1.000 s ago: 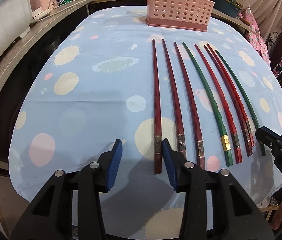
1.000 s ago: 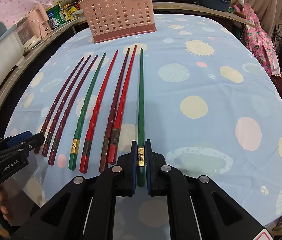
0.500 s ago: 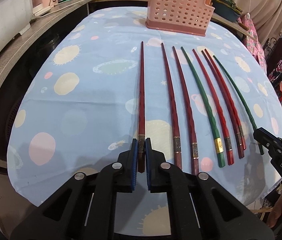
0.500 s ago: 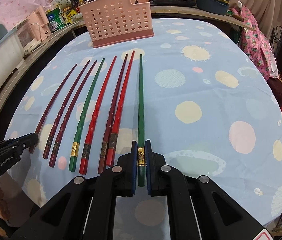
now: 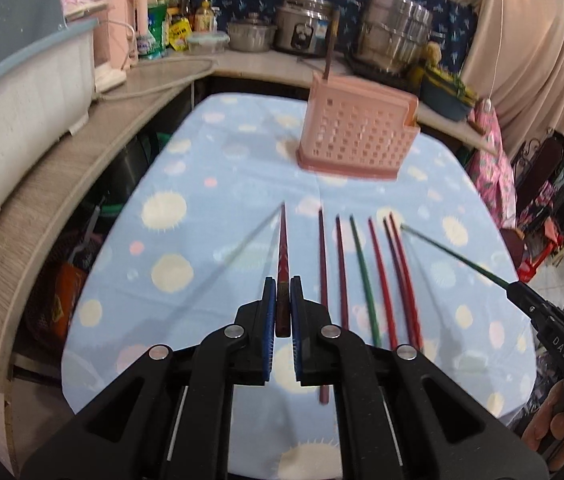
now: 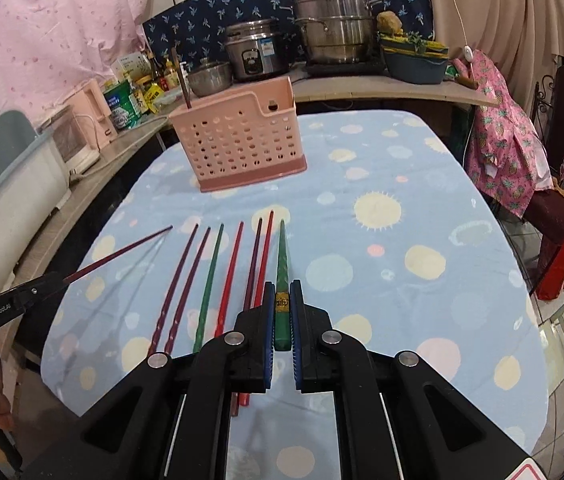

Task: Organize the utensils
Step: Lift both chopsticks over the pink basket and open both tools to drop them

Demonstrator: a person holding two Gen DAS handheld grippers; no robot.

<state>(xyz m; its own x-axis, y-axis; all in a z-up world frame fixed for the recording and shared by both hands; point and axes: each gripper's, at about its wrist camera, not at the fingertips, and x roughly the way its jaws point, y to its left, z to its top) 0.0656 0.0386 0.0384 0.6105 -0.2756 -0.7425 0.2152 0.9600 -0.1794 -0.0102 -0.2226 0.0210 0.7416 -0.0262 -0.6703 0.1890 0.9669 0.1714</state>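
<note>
Your left claw is clamped on a dark red twisted chopstick, your right claw on a green gold-banded chopstick. Both are lifted off the spotted blue tablecloth, long axes pointing towards the pink perforated plastic holder. Only your right view shows the green chopstick's band; six chopsticks lie in a row between

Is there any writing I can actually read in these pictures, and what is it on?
"DAS": on the side of the right gripper, seen from the left wrist camera.
"GenRoboLAI", or close to it (small print): on the side of the left gripper, seen from the right wrist camera.
Labels on the counter bottles and cans and the rice cooker: too small to read.
</note>
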